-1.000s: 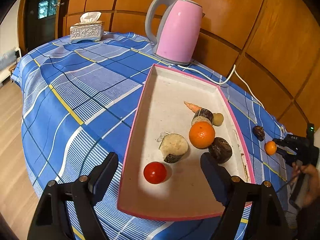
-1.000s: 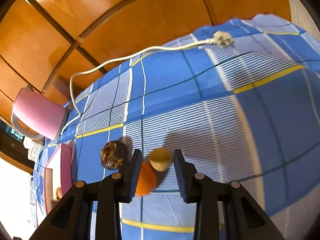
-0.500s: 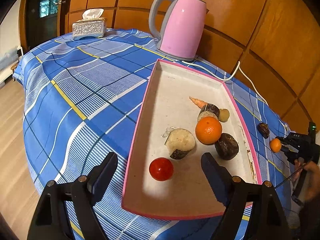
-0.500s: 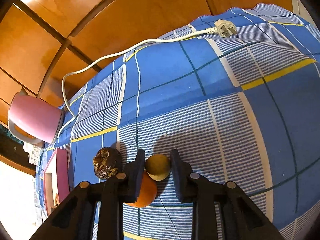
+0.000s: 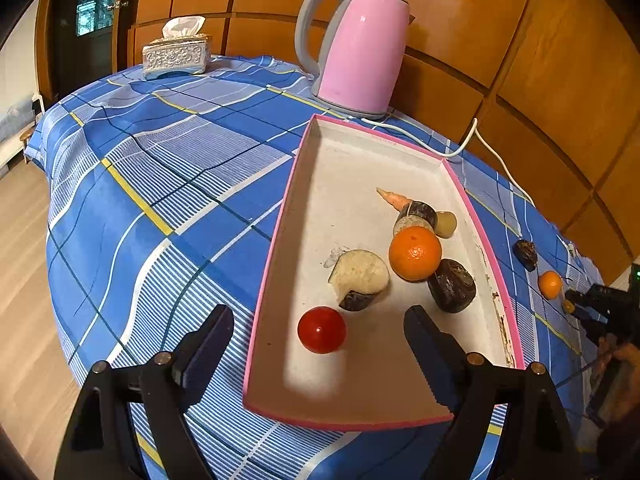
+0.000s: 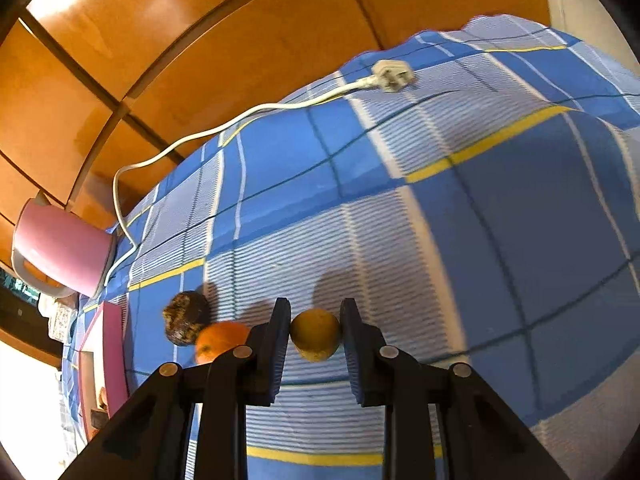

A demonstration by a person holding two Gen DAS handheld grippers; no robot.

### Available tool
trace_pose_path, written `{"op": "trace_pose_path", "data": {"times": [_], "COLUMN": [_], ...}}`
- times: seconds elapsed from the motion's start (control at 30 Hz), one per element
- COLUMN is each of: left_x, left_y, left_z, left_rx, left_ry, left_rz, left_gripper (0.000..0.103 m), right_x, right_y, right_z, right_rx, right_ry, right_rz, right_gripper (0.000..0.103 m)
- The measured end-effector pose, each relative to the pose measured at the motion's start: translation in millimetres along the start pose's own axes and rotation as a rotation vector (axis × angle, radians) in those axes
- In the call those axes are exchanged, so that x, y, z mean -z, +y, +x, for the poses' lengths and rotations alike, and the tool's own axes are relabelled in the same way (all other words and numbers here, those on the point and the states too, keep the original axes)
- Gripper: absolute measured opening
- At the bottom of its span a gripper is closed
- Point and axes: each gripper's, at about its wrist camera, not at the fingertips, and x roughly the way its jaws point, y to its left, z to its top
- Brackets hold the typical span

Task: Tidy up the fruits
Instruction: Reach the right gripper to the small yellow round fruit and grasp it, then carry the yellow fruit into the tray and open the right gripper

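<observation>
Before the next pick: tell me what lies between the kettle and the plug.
Only the white cord on bare cloth, from kettle to plug; right wrist view.

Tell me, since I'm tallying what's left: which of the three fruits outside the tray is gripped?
The yellowish fruit, pinched between the right tongs; the small orange and dark fruit lie loose beside them.

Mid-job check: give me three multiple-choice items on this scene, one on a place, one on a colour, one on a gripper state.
1. The small orange on the cloth lies:
A. in the tray
B. beside the dark fruit
C. against the kettle

2. The kettle is:
A. pink
B. green
C. white

3. The right gripper is:
A. wide open
B. shut on nothing
C. shut on the yellow fruit

Key: 1 B, they sit together outside the tray; 2 A, pink body; 3 C, both pads press it.
</observation>
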Motion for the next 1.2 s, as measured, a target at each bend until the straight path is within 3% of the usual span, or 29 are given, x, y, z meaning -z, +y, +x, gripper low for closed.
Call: {"op": "trace_pose_path", "data": {"times": [0.3, 0.83, 1.2], "left_x": [1, 2, 2], "left_y": [-2, -4, -4], "left_z": [-2, -2, -3], "left_rx": [0.007, 0.011, 0.017], "left_ry": [0.001, 0.009, 0.006], "left_rz": [0.007, 0.01, 0.005], "left_gripper": [0.088, 0.088, 0.089], "right_x": [18, 75, 80], "right_y": [-12, 14, 10], "right_z": [-20, -38, -44], "right_rx": [0.064, 0.225, 0.182], "right_ry": [-0.03, -0.055, -0.069], "right_rz": [-0.036, -0.352, -0.352], "right_gripper": [0.026, 0.026, 0.026]}}
